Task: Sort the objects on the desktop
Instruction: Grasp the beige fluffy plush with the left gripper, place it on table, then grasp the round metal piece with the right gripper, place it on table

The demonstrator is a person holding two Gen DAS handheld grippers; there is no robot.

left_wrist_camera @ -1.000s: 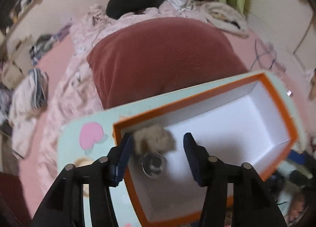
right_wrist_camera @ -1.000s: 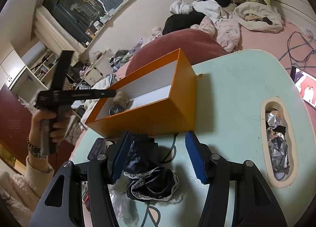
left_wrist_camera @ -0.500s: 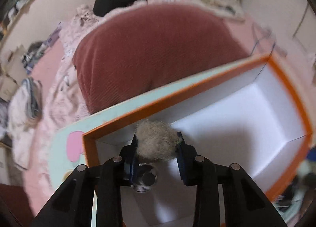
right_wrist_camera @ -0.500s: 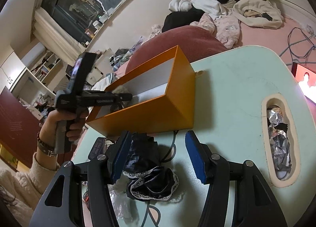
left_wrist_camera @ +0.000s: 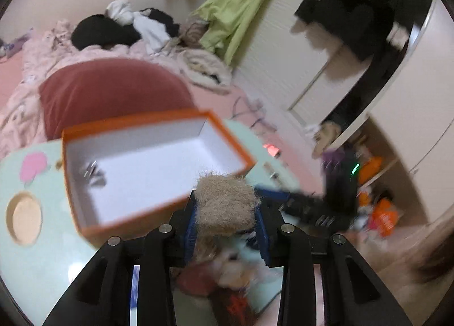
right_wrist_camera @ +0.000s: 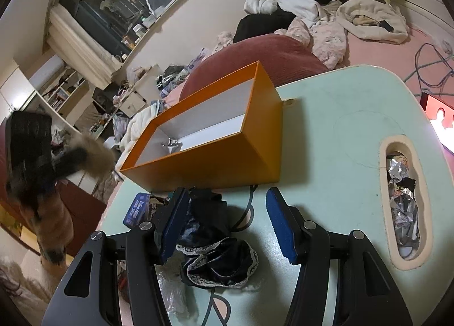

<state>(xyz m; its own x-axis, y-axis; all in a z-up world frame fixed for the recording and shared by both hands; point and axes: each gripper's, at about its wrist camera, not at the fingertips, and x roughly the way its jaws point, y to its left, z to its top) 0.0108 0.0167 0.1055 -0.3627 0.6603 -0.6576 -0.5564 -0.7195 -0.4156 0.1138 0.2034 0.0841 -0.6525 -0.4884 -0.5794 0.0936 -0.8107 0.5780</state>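
My left gripper [left_wrist_camera: 225, 212] is shut on a tan fur pom-pom [left_wrist_camera: 225, 201] and holds it in the air off the near side of the orange box [left_wrist_camera: 159, 212]. In the right wrist view the left gripper [right_wrist_camera: 71, 158] with the pom-pom [right_wrist_camera: 93, 155] is left of the table edge. A small metal clip [left_wrist_camera: 92, 174] lies in the box's white inside and also shows in the right wrist view [right_wrist_camera: 170, 142]. My right gripper [right_wrist_camera: 227, 223] is open, low over a dark lace-trimmed cloth [right_wrist_camera: 218, 255] on the mint table [right_wrist_camera: 340, 133].
A blue tin [right_wrist_camera: 136, 209] and a black cable lie by the cloth. An oval slot [right_wrist_camera: 403, 206] in the table holds foil wrappers. A lit screen [right_wrist_camera: 439, 116] is at the right edge. A red cushion [left_wrist_camera: 113, 93] and heaped clothes lie beyond the table.
My left gripper shut on the pom-pom inside the box, then lifted it out and swung away to the box's near side. The metal clip stayed in the box. My right gripper held still.
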